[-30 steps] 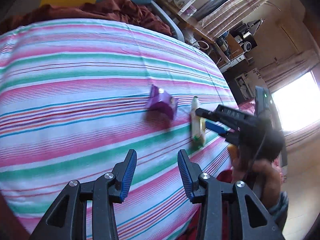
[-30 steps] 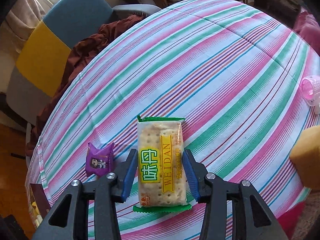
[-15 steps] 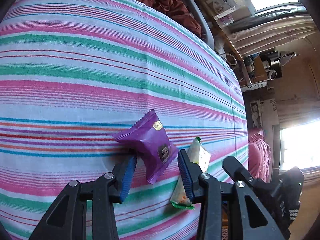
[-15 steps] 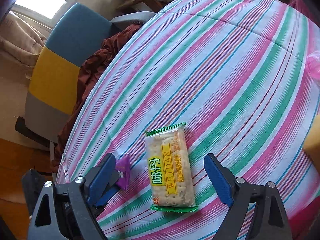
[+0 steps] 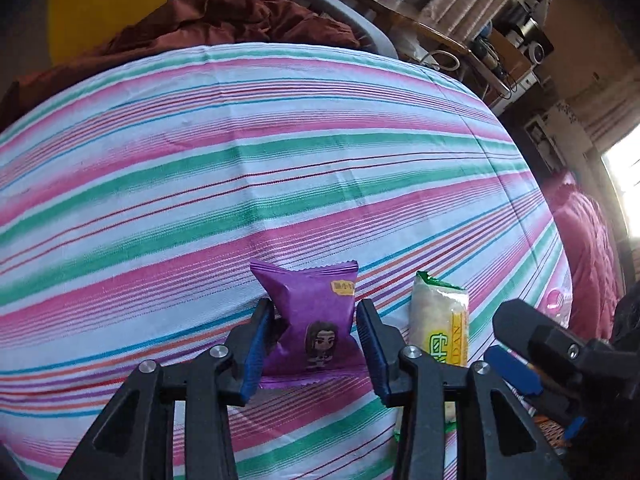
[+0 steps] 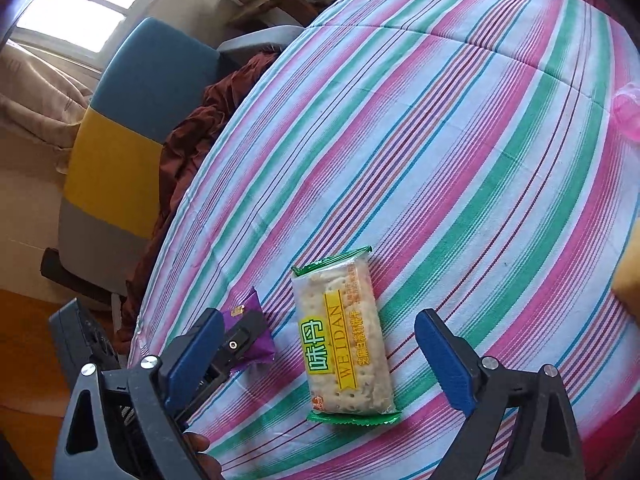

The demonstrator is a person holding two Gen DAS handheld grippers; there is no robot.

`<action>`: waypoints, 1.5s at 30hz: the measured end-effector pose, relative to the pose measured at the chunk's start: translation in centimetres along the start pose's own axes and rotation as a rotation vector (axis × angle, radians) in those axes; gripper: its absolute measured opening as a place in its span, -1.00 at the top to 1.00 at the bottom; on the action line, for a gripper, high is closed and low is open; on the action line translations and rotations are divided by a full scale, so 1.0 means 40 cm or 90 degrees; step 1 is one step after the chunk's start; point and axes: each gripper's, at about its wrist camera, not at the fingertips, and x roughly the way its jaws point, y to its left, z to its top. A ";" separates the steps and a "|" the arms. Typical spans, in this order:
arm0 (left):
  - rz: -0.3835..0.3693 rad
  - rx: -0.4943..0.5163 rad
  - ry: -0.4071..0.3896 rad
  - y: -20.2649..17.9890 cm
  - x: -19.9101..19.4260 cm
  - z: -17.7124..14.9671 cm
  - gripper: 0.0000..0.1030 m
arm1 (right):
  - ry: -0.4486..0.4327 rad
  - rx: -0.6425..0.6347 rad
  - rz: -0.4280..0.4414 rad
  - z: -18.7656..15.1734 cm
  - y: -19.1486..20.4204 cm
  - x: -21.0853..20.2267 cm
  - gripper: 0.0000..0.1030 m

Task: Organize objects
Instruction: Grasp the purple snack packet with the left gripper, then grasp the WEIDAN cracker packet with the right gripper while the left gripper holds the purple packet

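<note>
The left gripper (image 5: pixel 316 344) pinches the purple snack packet (image 5: pixel 314 320) between narrowed jaws; the right gripper (image 6: pixel 316 360) gapes wide over the cracker pack (image 6: pixel 344 340).

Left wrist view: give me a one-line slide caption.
Left gripper closes around a purple snack packet on the striped cloth, cracker pack lying just beside it.

The left gripper (image 5: pixel 315 344), a second ago hovering with nothing between its jaws, now brackets the purple snack packet (image 5: pixel 310 318), both pads at the packet's sides. The right gripper (image 6: pixel 320 364), which had been closed on the cracker pack (image 6: pixel 344 340), now stands with jaws spread wide, and the pack lies free on the striped cloth (image 6: pixel 460 152)
</note>
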 end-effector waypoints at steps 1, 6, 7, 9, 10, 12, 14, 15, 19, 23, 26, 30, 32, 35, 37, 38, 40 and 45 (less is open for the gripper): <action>-0.002 0.008 -0.011 0.005 -0.007 -0.005 0.27 | 0.000 0.000 -0.002 0.005 0.005 0.010 -0.88; 0.025 0.062 -0.062 0.056 -0.066 -0.090 0.31 | 0.002 -0.031 -0.035 0.016 0.031 0.043 -0.85; 0.032 0.067 -0.071 0.072 -0.082 -0.117 0.31 | 0.005 -0.040 -0.043 0.015 0.037 0.048 -0.84; 0.044 0.090 -0.091 0.104 -0.116 -0.178 0.31 | 0.019 -0.063 -0.056 0.011 0.051 0.064 -0.79; 0.051 0.106 -0.103 0.112 -0.132 -0.209 0.31 | 0.030 -0.076 -0.065 0.008 0.058 0.073 -0.78; 0.066 0.139 -0.124 0.126 -0.160 -0.273 0.34 | 0.041 -0.100 -0.081 0.002 0.072 0.086 -0.61; 0.061 0.146 -0.140 0.150 -0.186 -0.327 0.35 | 0.041 -0.117 -0.107 0.000 0.080 0.092 -0.46; 0.054 0.144 -0.154 0.162 -0.201 -0.351 0.35 | 0.042 -0.125 -0.121 -0.001 0.083 0.097 -0.40; 0.037 0.102 -0.163 0.192 -0.212 -0.371 0.36 | 0.050 -0.182 -0.179 -0.016 0.113 0.122 -0.40; 0.022 0.071 -0.166 0.217 -0.215 -0.358 0.36 | 0.049 -0.234 -0.234 -0.029 0.135 0.143 -0.18; 0.017 0.056 -0.168 0.235 -0.220 -0.368 0.36 | 0.039 -0.267 -0.263 -0.036 0.150 0.148 0.06; 0.000 0.047 -0.174 0.257 -0.220 -0.382 0.36 | 0.051 -0.323 -0.178 -0.055 0.198 0.152 0.07; -0.004 0.044 -0.177 0.256 -0.219 -0.385 0.36 | 0.074 -0.361 -0.155 -0.079 0.229 0.170 0.07; -0.009 0.044 -0.182 0.263 -0.221 -0.396 0.36 | 0.107 -0.399 -0.170 -0.107 0.241 0.200 0.05; -0.015 0.040 -0.184 0.266 -0.221 -0.398 0.36 | 0.111 -0.400 -0.171 -0.104 0.238 0.205 0.03; -0.016 0.040 -0.185 0.266 -0.221 -0.399 0.36 | 0.112 -0.398 -0.170 -0.100 0.239 0.208 0.03; -0.014 0.042 -0.188 0.264 -0.220 -0.400 0.36 | 0.112 -0.401 -0.172 -0.104 0.242 0.209 0.01; -0.009 0.044 -0.195 0.260 -0.221 -0.407 0.36 | 0.107 -0.436 -0.195 -0.116 0.251 0.217 -0.06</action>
